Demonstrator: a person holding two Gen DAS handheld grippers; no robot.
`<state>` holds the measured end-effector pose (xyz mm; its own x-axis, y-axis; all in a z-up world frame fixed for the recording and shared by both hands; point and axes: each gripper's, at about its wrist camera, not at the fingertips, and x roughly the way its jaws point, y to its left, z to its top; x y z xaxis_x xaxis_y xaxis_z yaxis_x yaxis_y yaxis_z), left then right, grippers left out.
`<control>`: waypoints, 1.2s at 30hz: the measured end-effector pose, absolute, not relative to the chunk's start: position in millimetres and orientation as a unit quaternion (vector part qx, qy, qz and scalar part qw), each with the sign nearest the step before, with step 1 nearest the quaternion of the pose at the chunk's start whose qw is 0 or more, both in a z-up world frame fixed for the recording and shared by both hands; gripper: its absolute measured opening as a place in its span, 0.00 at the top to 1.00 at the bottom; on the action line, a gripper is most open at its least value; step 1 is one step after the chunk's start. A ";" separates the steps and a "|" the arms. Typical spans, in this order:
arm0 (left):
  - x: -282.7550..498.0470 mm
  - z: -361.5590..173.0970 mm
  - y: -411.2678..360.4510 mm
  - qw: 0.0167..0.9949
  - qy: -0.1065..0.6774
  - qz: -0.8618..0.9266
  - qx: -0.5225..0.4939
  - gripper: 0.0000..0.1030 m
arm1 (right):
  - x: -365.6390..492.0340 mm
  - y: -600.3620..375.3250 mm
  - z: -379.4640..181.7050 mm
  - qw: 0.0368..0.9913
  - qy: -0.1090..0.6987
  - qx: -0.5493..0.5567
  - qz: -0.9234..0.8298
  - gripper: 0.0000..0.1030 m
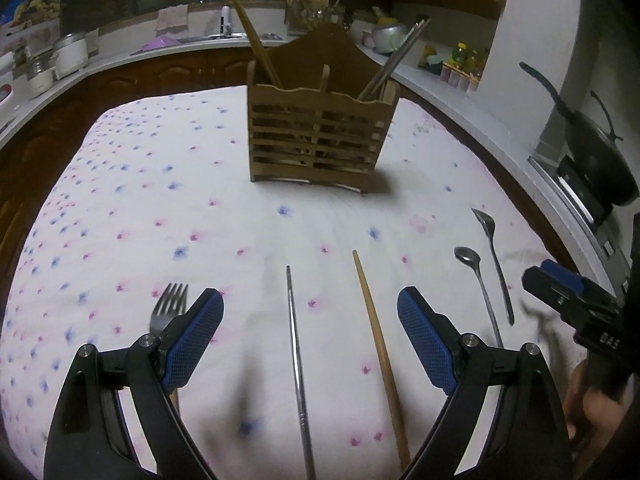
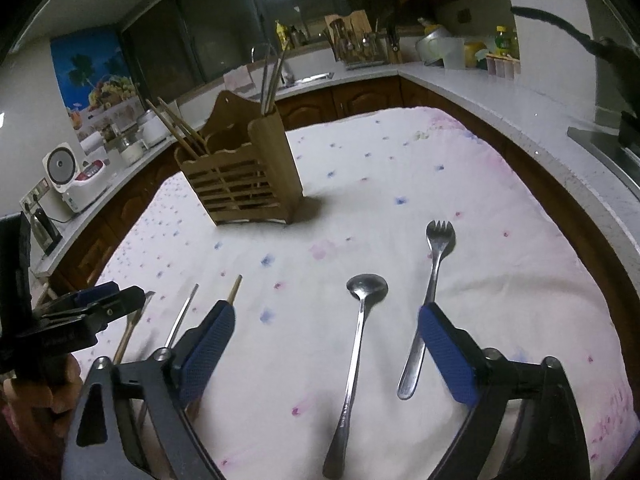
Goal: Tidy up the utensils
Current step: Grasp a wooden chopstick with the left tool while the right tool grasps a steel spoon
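A wooden slatted utensil holder (image 1: 320,136) stands on the flowered cloth, also in the right wrist view (image 2: 240,176). It holds wooden chopsticks (image 1: 252,36) and metal chopsticks (image 1: 396,60). My left gripper (image 1: 310,340) is open and empty above a metal chopstick (image 1: 296,360) and a wooden chopstick (image 1: 380,352); a fork (image 1: 168,304) lies by its left finger. My right gripper (image 2: 326,352) is open and empty above a spoon (image 2: 360,320); a small fork (image 2: 432,276) lies beside its right finger. The right gripper also shows in the left wrist view (image 1: 560,288).
The cloth-covered table (image 1: 160,200) is ringed by a white kitchen counter (image 2: 480,80). A rice cooker (image 2: 72,180) and pots sit on the left, a black pan (image 1: 592,152) on the stove at right, a sink and bottles at the back.
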<state>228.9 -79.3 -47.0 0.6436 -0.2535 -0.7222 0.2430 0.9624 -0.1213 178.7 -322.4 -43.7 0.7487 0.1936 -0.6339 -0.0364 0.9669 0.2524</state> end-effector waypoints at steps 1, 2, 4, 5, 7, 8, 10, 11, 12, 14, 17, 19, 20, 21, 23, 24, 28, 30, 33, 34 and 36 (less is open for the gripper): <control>230.8 -48.1 -81.9 0.905 0.402 -0.140 -0.004 0.23 | 181.2 -322.9 -45.0 0.927 0.353 0.113 0.061 0.21; 231.7 -49.7 -83.6 0.903 0.405 -0.143 -0.002 0.26 | 183.6 -323.6 -46.8 0.925 0.357 0.112 0.061 0.24; 236.4 -54.0 -88.4 0.897 0.416 -0.149 0.000 0.32 | 188.6 -323.4 -50.9 0.922 0.367 0.111 0.060 0.30; 238.2 -55.7 -90.0 0.895 0.419 -0.153 -0.001 0.33 | 190.2 -323.2 -52.5 0.920 0.370 0.110 0.060 0.31; 242.7 -59.5 -94.6 0.890 0.427 -0.160 -0.001 0.38 | 196.5 -323.3 -56.6 0.916 0.381 0.110 0.063 0.41; 244.8 -60.9 -97.2 0.888 0.430 -0.162 0.000 0.40 | 199.9 -323.5 -59.3 0.913 0.387 0.111 0.064 0.44; 251.5 -65.3 -103.7 0.882 0.440 -0.168 0.004 0.46 | 206.3 -324.2 -64.7 0.907 0.400 0.114 0.065 0.48; 254.3 -67.1 -106.5 0.879 0.444 -0.170 0.006 0.47 | 208.8 -324.5 -67.6 0.905 0.405 0.115 0.065 0.49; 256.1 -68.6 -108.9 0.878 0.447 -0.172 0.007 0.48 | 211.3 -324.8 -70.3 0.902 0.410 0.115 0.065 0.53; 261.8 -72.5 -114.8 0.873 0.455 -0.174 0.014 0.49 | 216.5 -325.0 -75.4 0.898 0.420 0.115 0.062 0.56; 270.3 -79.1 -122.9 0.866 0.466 -0.179 0.021 0.53 | 223.3 -325.0 -82.4 0.892 0.432 0.117 0.061 0.63; 276.2 -83.6 -129.0 0.862 0.472 -0.181 0.028 0.56 | 226.4 -324.4 -84.8 0.891 0.436 0.116 0.061 0.67; 280.0 -86.5 -132.1 0.860 0.476 -0.181 0.032 0.58 | 228.3 -324.5 -86.3 0.889 0.438 0.116 0.061 0.67; 282.5 -88.1 -133.3 0.858 0.479 -0.181 0.033 0.62 | 230.0 -324.8 -87.3 0.888 0.440 0.116 0.061 0.68; 289.4 -94.2 -137.7 0.853 0.488 -0.182 0.037 0.67 | 233.3 -325.3 -88.3 0.887 0.442 0.117 0.060 0.68; 292.0 -97.0 -139.8 0.850 0.492 -0.183 0.039 0.71 | 234.5 -326.1 -89.4 0.886 0.444 0.117 0.059 0.70; 294.7 -96.9 -147.6 0.853 0.485 -0.181 0.065 0.80 | 238.0 -328.4 -91.7 0.883 0.449 0.121 0.059 0.74; 295.0 -97.2 -149.8 0.854 0.482 -0.182 0.076 0.92 | 238.9 -329.0 -93.0 0.883 0.449 0.121 0.059 0.76; 293.5 -97.1 -152.1 0.855 0.477 -0.182 0.091 0.93 | 240.7 -329.3 -93.1 0.884 0.448 0.121 0.058 0.80; 292.2 -97.1 -152.7 0.856 0.473 -0.182 0.097 0.93 | 241.0 -328.8 -93.3 0.884 0.448 0.119 0.057 0.82; 290.7 -96.7 -150.6 0.858 0.470 -0.184 0.096 0.94 | 241.6 -328.1 -93.5 0.884 0.449 0.117 0.055 0.93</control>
